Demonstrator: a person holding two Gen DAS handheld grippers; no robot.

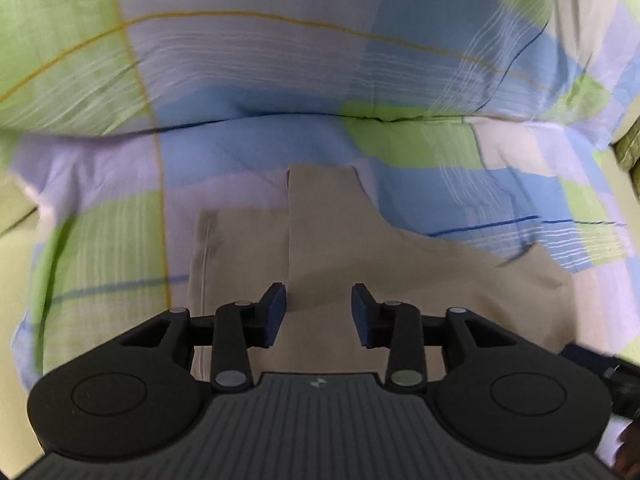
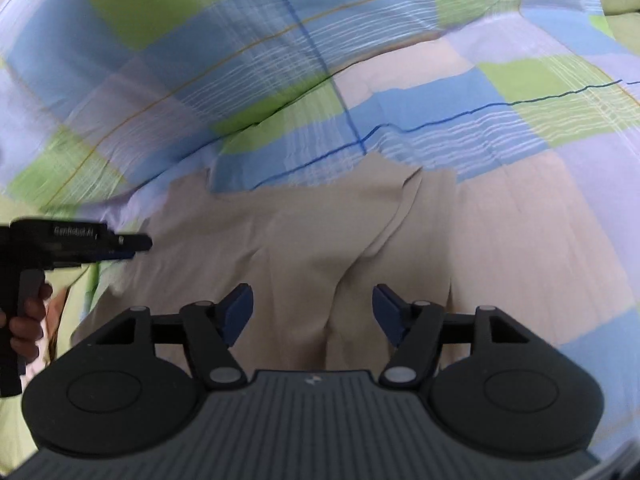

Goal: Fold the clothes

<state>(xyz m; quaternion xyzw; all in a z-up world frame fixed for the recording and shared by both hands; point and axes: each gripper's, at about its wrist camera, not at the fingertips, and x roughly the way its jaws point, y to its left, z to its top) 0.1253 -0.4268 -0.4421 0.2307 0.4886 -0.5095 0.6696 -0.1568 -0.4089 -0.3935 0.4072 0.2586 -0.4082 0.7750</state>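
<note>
risk: your beige garment [image 1: 360, 264] is soft and partly folded, so pinching only the top layer could peel it off the layer beneath and undo the fold. that is a judgement from how the layers lie.
risk two: the checked bedspread [image 1: 248, 60] is loose and rumpled under the garment; if you bite too deep you could catch it as well and drag it along.
risk three: both views are smeared with blur, so the garment's edges are hard to read; aim by the clear seam, not the fuzzy outline.
left gripper [image 1: 319, 312]: your fingers [image 1: 275, 312] stand moderately apart, holding nothing. they hover over the near part of the garment, by the vertical fold line; whether the tips touch the cloth cannot be told.
right gripper [image 2: 312, 316]: your fingers [image 2: 239, 312] are spread wider than the left pair, also empty, poised over a raised crease in the cloth.
left gripper, seen from the right wrist: its tip [image 2: 136, 244] reaches in toward the garment's left edge, with your hand [image 2: 28, 316] on the grip.
garment position: it lies on the bed, spread over the bedspread, in front of both grippers, with two narrow strips pointing away from you and wrinkles running through the middle.
far side: the bedspread bulges up beyond the garment, as over a pillow or a heap.
</note>
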